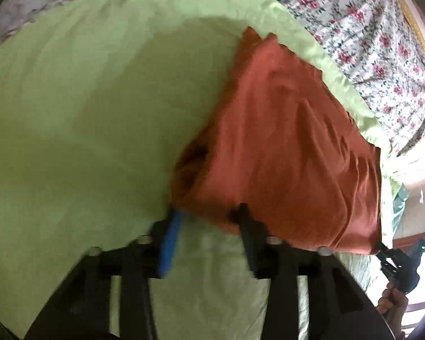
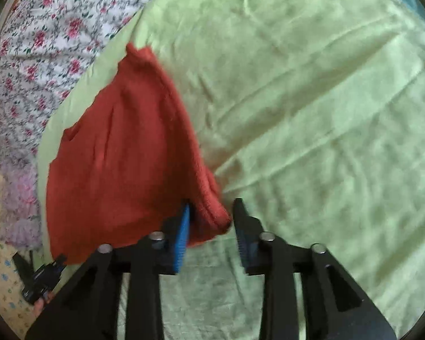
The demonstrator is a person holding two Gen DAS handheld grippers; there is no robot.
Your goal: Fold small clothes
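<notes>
A rust-orange garment (image 1: pixel 291 141) lies flat on a light green cloth (image 1: pixel 85 99). In the left wrist view its near left corner sits between the tips of my left gripper (image 1: pixel 208 211), whose jaws stand apart without pressing on it. My right gripper (image 1: pixel 396 257) shows at the garment's near right corner, held by a hand (image 1: pixel 391 300). In the right wrist view the garment (image 2: pixel 121 155) has its thick hemmed corner between the fingers of my right gripper (image 2: pixel 212 204); the blue pad (image 2: pixel 182 232) lies against the fabric and a gap shows at the black finger. My left gripper (image 2: pixel 39 274) is at the lower left.
The green cloth (image 2: pixel 311 113) spreads wide to the right of the garment, with creases in it. Beyond its far edge lies a white sheet with red flowers (image 1: pixel 368 28), (image 2: pixel 42 42). A pale patterned fabric (image 2: pixel 0 255) lies at the lower left.
</notes>
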